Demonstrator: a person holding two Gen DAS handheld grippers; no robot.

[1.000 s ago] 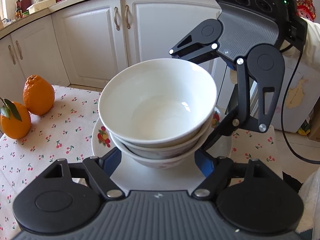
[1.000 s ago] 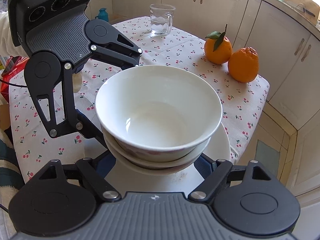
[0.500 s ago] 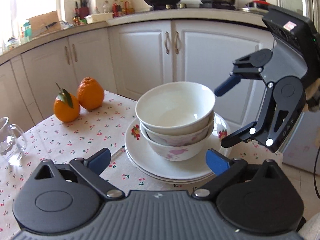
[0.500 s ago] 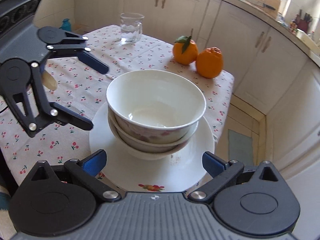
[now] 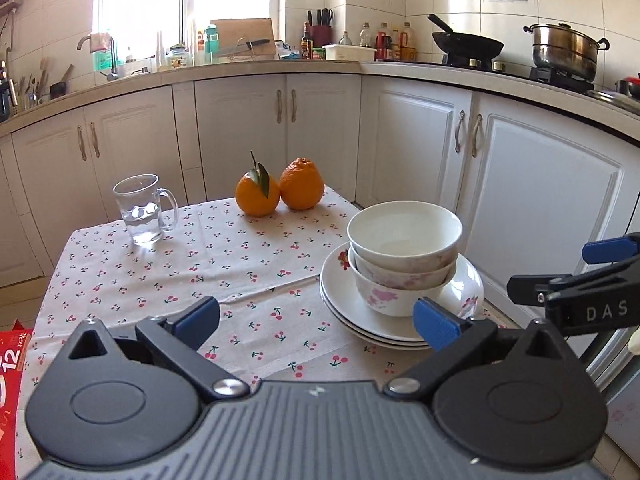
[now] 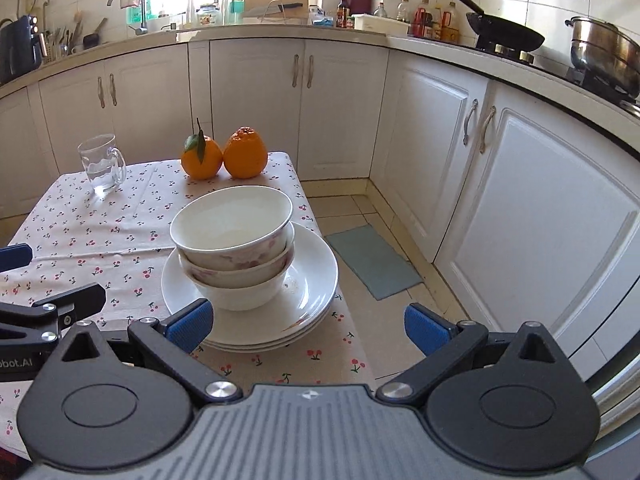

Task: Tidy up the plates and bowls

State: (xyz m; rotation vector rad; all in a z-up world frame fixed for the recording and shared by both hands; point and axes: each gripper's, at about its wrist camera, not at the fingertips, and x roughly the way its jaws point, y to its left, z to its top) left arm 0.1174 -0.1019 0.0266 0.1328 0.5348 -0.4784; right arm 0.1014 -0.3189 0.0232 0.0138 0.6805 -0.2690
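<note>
Three white bowls with pink flowers [image 5: 404, 256] [image 6: 236, 240] sit nested on a stack of white plates [image 5: 340, 304] [image 6: 316, 280] near the right edge of the table. My left gripper [image 5: 316, 320] is open, holds nothing, and sits back from the stack, which lies ahead to its right. My right gripper [image 6: 308, 323] is also open and holds nothing; its left blue fingertip [image 6: 190, 320] overlaps the plates' near rim in the picture. Each view catches the other gripper at its side: the right gripper [image 5: 580, 280] and the left gripper [image 6: 40, 300].
Two oranges [image 5: 280, 192] stand at the far edge of the cherry-print tablecloth [image 5: 200, 264], with a glass mug of water [image 5: 140, 210] at the far left. White cabinets [image 6: 520, 220] ring the table. A blue-grey floor mat [image 6: 372, 260] lies to its right.
Both grippers have opened wide and drawn back from the stack, which stays on the table. Both views have swung from looking down into the bowls to looking across the table.
</note>
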